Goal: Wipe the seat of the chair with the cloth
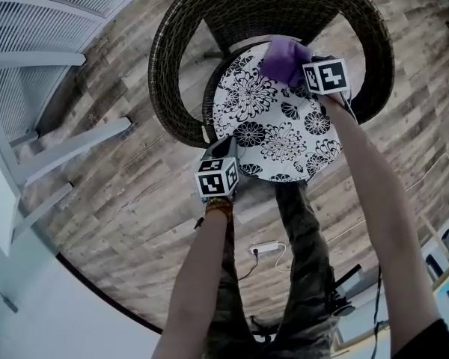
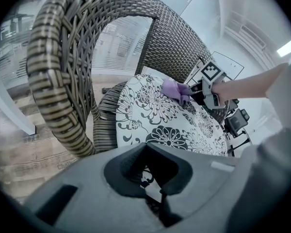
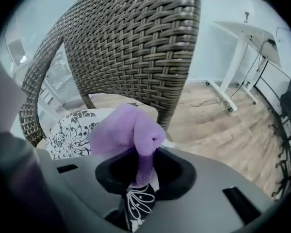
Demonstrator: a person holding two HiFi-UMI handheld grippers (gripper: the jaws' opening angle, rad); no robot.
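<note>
A round black-and-white floral seat cushion (image 1: pixel 277 137) lies in a dark wicker chair (image 1: pixel 172 88). My right gripper (image 1: pixel 301 72) is at the cushion's far edge, by the wicker backrest (image 3: pixel 136 42), and is shut on a purple cloth (image 1: pixel 283 58). In the right gripper view the cloth (image 3: pixel 126 130) bulges up out of the jaws of the right gripper (image 3: pixel 138 188). My left gripper (image 1: pixel 221 146) sits at the cushion's near left edge, and its jaws look shut on the cushion's rim. In the left gripper view, the left gripper (image 2: pixel 153 183) faces across the cushion (image 2: pixel 150 115) toward the cloth (image 2: pixel 173 89).
The person's legs (image 1: pixel 299 230) stand just in front of the chair on the wood floor. A white power strip with cable (image 1: pixel 266 249) lies by the feet. White slatted furniture (image 1: pixel 30 66) is at the left. A white desk (image 3: pixel 242 38) stands behind the chair.
</note>
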